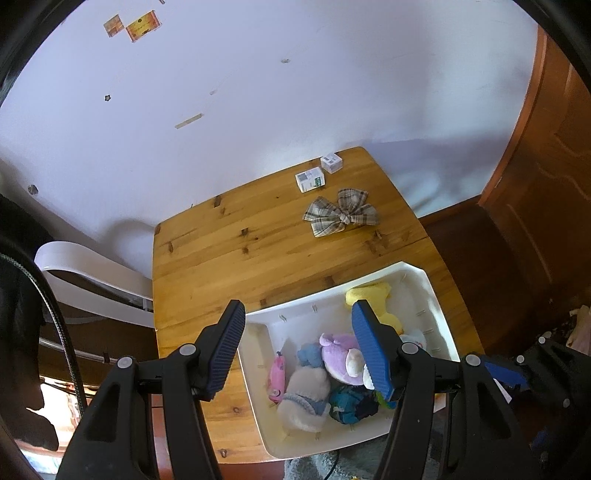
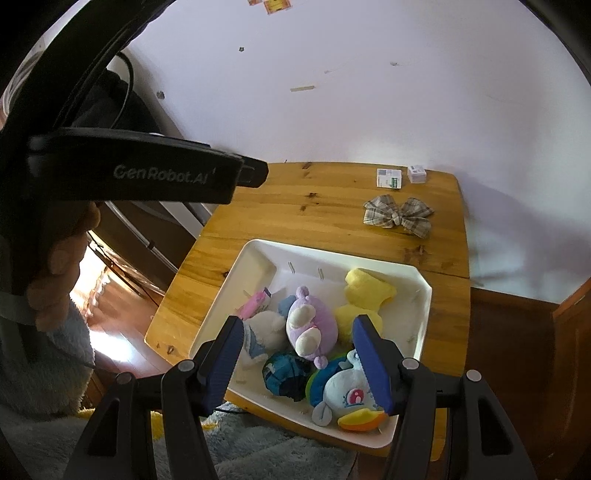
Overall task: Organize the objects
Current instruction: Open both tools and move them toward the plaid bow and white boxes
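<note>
- Two tongs, left (image 1: 298,347) and right (image 2: 298,360), both released, above white bin (image 2: 255,258).
- Bin: plush toys (image 2: 310,326) inside, overhanging bench (image 1: 221,258) near edge.
- Plaid bow (image 1: 340,216), two small boxes (image 1: 310,178): far corner; bare wood between.

A pale wall (image 1: 258,92) is being marked by two orange stickers (image 1: 142,26) at 11 o'clock, a tape strip (image 1: 189,120) and small scuffs. A wooden table (image 1: 221,251) is being set against it at centre. Brown wooden panelling (image 1: 546,166) is being shown at 3 o'clock, and a white curved chair back (image 1: 92,273) at 9 o'clock. Sunlight is being cast on wooden flooring (image 2: 110,306) at 8 o'clock. A grey fluffy rug (image 2: 258,450) is being seen at 6 o'clock.
</note>
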`<action>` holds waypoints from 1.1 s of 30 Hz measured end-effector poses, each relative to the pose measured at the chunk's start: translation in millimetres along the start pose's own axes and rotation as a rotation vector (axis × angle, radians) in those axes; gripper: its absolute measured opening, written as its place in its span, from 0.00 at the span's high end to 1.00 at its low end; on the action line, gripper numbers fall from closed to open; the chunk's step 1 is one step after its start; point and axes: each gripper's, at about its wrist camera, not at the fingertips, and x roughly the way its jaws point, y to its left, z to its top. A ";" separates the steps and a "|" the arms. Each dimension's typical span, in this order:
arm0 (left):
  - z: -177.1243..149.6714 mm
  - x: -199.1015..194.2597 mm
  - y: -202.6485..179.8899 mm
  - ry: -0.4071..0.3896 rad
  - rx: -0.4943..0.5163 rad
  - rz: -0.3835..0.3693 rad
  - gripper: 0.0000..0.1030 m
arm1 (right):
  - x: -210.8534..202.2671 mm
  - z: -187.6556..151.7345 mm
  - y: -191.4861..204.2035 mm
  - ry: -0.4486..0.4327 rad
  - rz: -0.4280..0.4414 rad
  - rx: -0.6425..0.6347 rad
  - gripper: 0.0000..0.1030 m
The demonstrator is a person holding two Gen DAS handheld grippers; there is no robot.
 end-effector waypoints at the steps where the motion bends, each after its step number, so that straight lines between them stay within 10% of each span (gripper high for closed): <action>1: 0.7 -0.5 -0.1 -0.001 0.002 -0.001 0.37 | -0.8 1.3 -0.7 -0.004 0.001 0.003 0.40; 33: 89.1 -3.5 32.1 -0.085 0.109 -0.065 0.37 | -9.2 124.8 -23.3 -0.144 -0.132 -0.021 0.40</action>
